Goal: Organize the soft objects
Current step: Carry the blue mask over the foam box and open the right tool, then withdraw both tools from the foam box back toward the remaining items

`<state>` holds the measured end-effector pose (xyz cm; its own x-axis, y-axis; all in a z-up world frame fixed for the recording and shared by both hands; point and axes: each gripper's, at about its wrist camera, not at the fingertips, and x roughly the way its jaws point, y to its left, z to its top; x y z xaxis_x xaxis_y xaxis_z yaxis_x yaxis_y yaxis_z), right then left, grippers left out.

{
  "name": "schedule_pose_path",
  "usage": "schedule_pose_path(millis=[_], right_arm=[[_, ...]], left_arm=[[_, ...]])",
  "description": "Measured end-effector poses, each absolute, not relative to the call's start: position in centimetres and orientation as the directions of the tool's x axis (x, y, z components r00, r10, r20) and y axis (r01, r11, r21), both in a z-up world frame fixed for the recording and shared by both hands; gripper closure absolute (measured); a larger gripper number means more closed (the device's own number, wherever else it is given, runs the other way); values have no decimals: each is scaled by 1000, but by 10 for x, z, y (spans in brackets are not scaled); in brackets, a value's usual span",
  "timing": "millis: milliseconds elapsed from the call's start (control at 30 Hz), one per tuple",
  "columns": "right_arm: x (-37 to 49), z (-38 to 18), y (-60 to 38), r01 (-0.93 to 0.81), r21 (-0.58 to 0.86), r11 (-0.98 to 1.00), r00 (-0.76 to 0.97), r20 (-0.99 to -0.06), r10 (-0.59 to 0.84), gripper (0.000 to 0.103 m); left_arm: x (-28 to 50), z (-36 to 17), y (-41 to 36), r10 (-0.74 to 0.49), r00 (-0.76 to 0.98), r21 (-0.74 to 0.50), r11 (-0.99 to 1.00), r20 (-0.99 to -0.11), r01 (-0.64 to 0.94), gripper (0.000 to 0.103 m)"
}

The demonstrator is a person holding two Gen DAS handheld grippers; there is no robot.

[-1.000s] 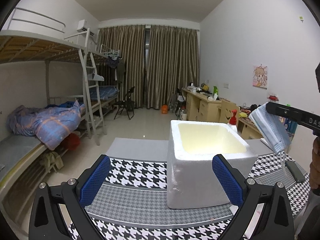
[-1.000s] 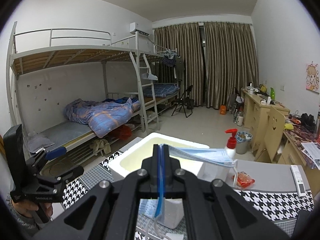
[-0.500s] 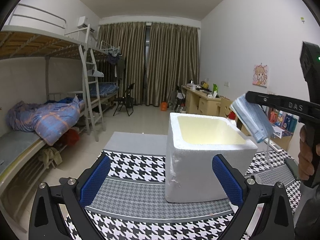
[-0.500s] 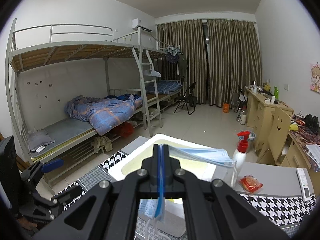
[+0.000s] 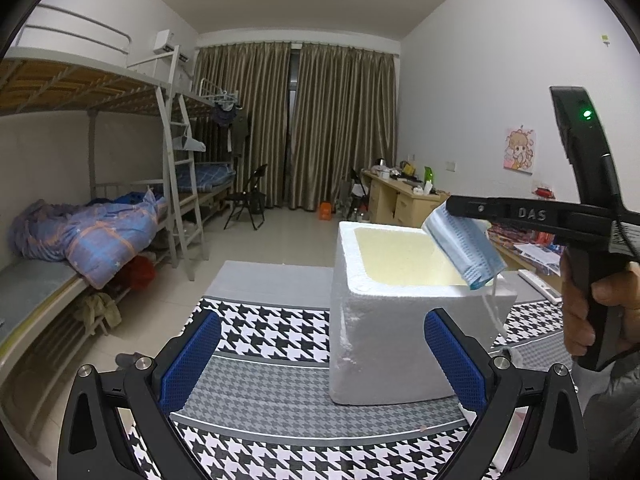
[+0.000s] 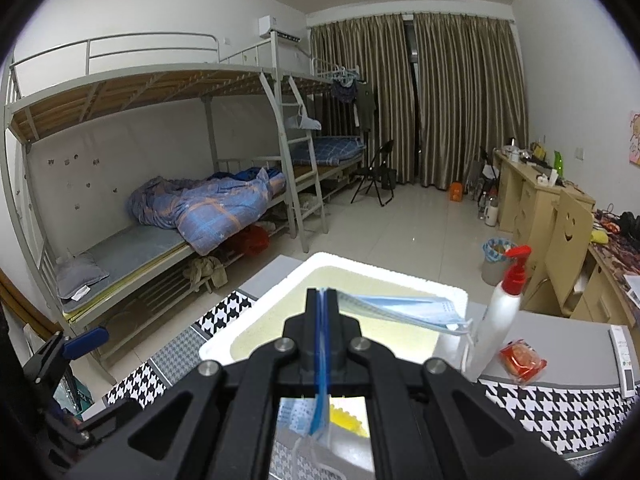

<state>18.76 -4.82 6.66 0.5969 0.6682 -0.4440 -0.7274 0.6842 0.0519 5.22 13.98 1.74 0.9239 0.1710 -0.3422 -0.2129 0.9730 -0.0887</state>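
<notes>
A white foam box (image 5: pixel 400 340) with a yellowish inside stands on the houndstooth cloth. In the left wrist view, my right gripper (image 5: pixel 452 206) reaches in from the right, shut on a blue face mask (image 5: pixel 464 252). The mask hangs over the box's right rim. In the right wrist view, the right gripper (image 6: pixel 322 300) pinches the mask (image 6: pixel 400 308) by one edge above the box's opening (image 6: pixel 280 300). Its ear loops dangle below. My left gripper (image 5: pixel 322 332) stands open just in front of the box, with nothing held. One blue pad of the left gripper (image 6: pixel 86 340) shows at the far left.
A white spray bottle with a red head (image 6: pixel 504 308), a red packet (image 6: pixel 522 360) and a remote (image 6: pixel 624 360) lie to the right of the box. The houndstooth cloth (image 5: pixel 260 320) covers the table. A bunk bed stands on the left, desks on the right.
The right gripper has carried the mask leftward, from beside the box to above its right rim and opening. The left gripper has stayed open and almost still.
</notes>
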Motion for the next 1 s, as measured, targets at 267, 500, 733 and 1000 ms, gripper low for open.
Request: schedule_pose_path(millis=[267,500,733,1000], right_arm=[[206,60,-39,-706,101,701,570,-508,646,79],[195,62,-46,-716,93,692,570,-495,656,34],[185,64,-54,-708,26,706,612,-476,631,27],[170,66,-75,-709,4,705,630,-447,636,17]], left_arm=[[51,16,144,181,921,-97,969,-344,-226,1],[52,19,145,188,921,-99,967,-341,-234,1],[54,19,142,177,923,-98,970,-341,-222,1],[53,24,131,145,933,-95,978,-329,-186,1]])
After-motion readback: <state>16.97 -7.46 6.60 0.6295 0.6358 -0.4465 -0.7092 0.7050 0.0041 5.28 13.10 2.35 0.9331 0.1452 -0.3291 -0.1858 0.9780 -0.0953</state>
